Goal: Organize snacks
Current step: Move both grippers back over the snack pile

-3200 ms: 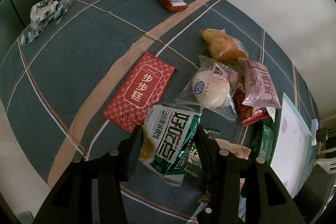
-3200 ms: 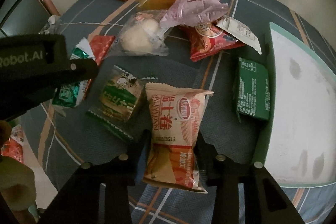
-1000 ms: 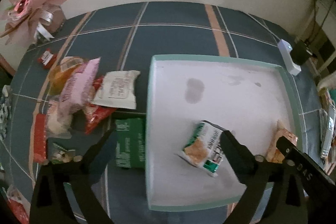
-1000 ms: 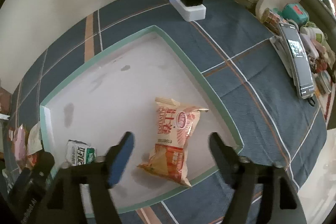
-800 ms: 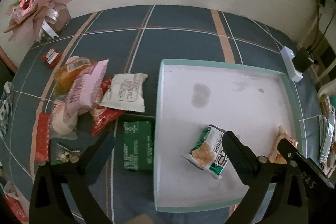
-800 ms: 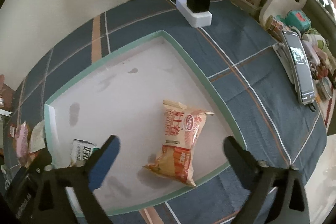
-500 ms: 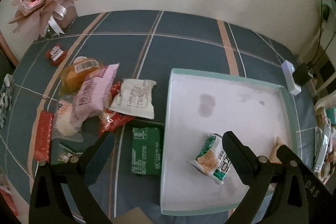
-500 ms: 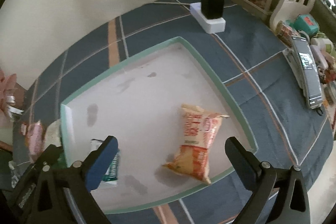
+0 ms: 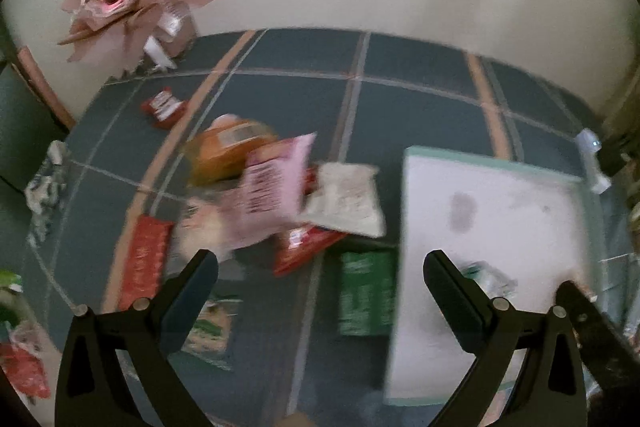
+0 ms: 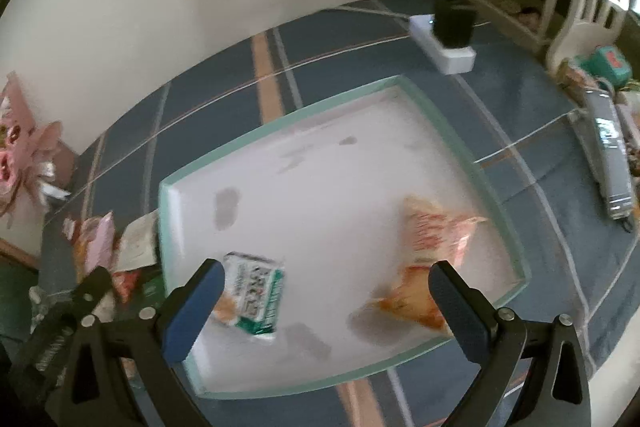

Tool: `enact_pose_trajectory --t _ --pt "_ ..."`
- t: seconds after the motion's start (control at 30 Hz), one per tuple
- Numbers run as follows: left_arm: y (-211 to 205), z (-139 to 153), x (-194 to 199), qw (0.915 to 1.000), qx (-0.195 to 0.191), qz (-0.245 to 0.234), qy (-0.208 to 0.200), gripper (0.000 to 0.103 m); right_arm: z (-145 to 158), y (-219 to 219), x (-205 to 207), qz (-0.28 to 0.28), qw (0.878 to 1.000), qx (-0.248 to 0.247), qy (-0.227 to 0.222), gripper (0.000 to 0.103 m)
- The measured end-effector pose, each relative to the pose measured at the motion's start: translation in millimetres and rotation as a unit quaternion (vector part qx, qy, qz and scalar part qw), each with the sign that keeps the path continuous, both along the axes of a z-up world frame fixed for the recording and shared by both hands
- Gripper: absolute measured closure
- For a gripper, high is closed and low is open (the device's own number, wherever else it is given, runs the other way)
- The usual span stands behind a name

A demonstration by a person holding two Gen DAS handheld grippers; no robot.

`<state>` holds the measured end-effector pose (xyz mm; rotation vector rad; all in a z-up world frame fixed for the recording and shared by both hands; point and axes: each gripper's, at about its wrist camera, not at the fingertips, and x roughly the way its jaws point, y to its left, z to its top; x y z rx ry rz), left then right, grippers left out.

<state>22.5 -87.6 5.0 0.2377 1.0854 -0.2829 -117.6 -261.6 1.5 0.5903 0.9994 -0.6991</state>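
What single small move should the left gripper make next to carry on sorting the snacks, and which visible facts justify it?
Probably lower the left gripper onto the green packet beside the tray. Its jaws are open and empty, two snacks already lie in the tray, and that packet lies flat, uncovered and closest between the fingers.

- Left gripper [image 9: 320, 263]: jaws spread wide, holding nothing, raised and pointing down and forward
- Right gripper [image 10: 326, 273]: jaws spread wide, empty, likewise raised
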Motion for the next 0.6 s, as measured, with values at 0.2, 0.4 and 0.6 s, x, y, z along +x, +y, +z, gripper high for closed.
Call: enact_pose_trajectory --t 0.2,0.4,0.6 --pt "37 -8 17 0.9988 0.030 0.039 0.005 0.001 -8 33 26 0.050 0.999 -0.001 0.015 0.000" --pt "76 2 31 0.9963 0.037 0.074 -0.020 0.001 -13 82 55 0.119 0.993 -0.009 0.022 0.000" --pt "122 6 44 0.9918 0.040 0.118 -0.031 0.001 -18 123 77 0.177 0.984 -0.010 0.013 0.000"
